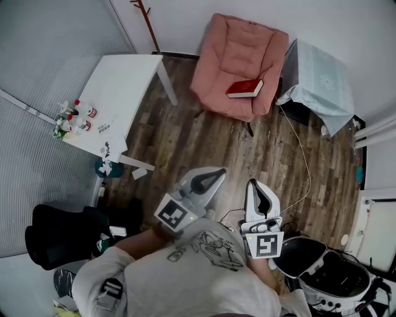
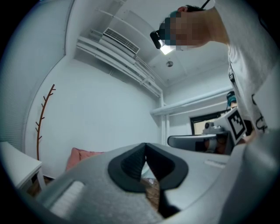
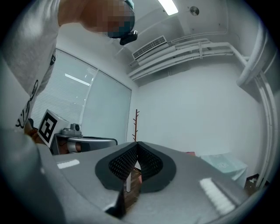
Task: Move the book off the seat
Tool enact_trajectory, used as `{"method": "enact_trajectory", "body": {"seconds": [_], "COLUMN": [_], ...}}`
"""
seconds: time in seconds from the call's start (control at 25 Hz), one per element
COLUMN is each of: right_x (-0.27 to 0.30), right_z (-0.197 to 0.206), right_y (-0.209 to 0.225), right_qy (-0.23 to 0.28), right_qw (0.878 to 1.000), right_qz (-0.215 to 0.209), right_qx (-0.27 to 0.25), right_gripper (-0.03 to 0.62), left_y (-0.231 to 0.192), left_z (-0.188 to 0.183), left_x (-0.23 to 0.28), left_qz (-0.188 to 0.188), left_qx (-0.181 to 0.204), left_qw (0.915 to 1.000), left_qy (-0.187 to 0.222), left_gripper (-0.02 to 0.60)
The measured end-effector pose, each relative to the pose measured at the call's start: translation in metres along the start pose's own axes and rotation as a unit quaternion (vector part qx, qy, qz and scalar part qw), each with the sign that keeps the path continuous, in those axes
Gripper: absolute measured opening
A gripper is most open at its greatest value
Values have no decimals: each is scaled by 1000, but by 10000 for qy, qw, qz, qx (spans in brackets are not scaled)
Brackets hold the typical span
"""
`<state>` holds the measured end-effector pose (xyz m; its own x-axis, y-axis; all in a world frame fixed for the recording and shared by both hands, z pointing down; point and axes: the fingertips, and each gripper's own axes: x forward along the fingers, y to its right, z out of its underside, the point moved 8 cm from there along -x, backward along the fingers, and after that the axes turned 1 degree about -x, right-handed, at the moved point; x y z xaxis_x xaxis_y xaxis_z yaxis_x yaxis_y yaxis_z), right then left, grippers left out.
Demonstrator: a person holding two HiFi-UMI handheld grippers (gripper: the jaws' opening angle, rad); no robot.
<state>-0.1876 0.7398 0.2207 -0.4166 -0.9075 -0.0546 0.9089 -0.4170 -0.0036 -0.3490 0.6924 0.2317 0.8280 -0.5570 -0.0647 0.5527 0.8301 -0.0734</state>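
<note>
Left gripper (image 1: 218,174) and right gripper (image 1: 253,183) are both pinched fully shut with nothing in them. In each gripper's own view the black ribbed pads meet at the tips (left (image 2: 145,145), right (image 3: 137,143)). Both are held about level, side by side in front of the person, pointing toward the pink armchair (image 1: 238,46) and well short of it.

Room-wise there's a decent stretch of bare wooden floor (image 1: 210,139) between the grippers and the armchair's front edge, so it's open there. It's tighter at the armchair's flanks. Facing it, a white table (image 1: 124,80) sits off to its left with one leg not far from the seat's front corner. A side table under a pale cloth (image 1: 318,74) is jammed right up against its right arm. A thin cable (image 1: 304,158) trails over the floor from that cloth-covered side, down past the armchair's front. A bare coat stand (image 1: 145,13) is behind the armchair's left shoulder, by the wall.

The red book (image 1: 245,88) lies flat on the armchair's seat cushion, close to the front edge and nearer the right arm. Its long axis runs roughly across the seat, arm to arm, a bit skewed. Can't tell which way the spine faces from here.
</note>
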Motion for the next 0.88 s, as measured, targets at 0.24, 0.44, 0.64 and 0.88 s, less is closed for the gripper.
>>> {"method": "enact_trajectory", "body": {"seconds": [0.24, 0.44, 0.64, 0.88], "right_x": [69, 140, 205, 267], "right_z": [1, 1, 3, 7], "right_y": [9, 17, 26, 14], "right_qy": [-42, -125, -231, -286], "right_qw": [10000, 9998, 9997, 9996], "right_qz": [-66, -126, -46, -35], "right_qx": [-25, -35, -2, -35], "right_gripper": [6, 6, 6, 6], "left_y": [-63, -126, -187, -248], "left_z": [-4, -12, -16, -15], "left_x": [20, 41, 62, 68], "left_qz": [25, 116, 258, 364], "left_qx": [-85, 0, -25, -124], "left_qw": [10000, 9999, 9996, 9992], "left_qy": [-25, -83, -103, -118], "left_gripper": [3, 3, 3, 3]}}
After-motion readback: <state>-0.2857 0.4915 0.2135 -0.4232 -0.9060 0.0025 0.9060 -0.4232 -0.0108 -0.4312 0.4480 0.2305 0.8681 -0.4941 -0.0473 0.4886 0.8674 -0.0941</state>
